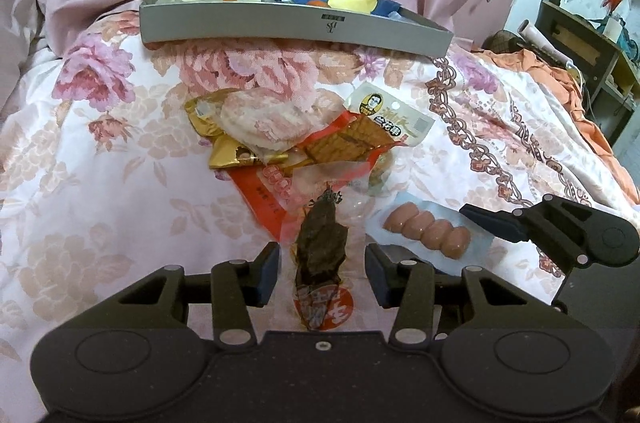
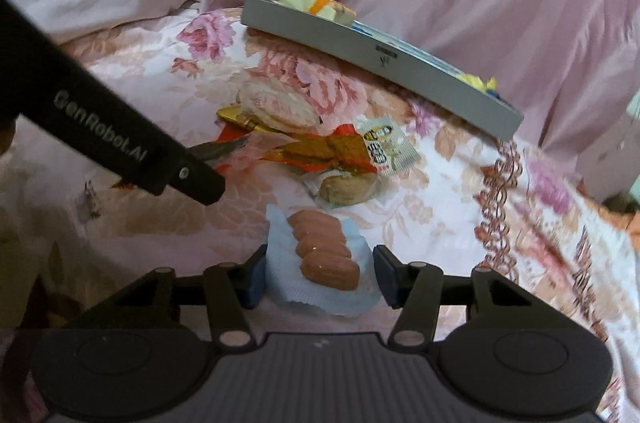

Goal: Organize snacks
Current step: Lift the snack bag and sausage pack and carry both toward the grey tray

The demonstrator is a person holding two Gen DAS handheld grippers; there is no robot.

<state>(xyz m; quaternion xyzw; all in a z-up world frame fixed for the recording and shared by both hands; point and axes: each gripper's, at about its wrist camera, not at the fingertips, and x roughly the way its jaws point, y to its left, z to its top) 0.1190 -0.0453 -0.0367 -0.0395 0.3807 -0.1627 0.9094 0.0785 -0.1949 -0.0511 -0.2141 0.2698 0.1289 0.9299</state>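
The left claw (image 1: 322,273) is spread, its pads on either side of a clear packet of dark dried snack (image 1: 320,251) without touching it; the packet's near end runs under the claw body and is cut off. The right claw (image 2: 318,275) is also spread, flanking the sausage pack (image 2: 326,257) on its pale blue backing, whose near edge slips below the fingers. Both packs lie on the floral bedspread (image 1: 100,151). Farther off sits a heap of overlapping wrappers (image 1: 280,135), each partly covered by the next, their print too small to read. Beyond it the grey tray (image 1: 296,23) already holds snacks, mostly hidden behind its near wall. Bare bedspread lies left of the heap and right of the sausages.
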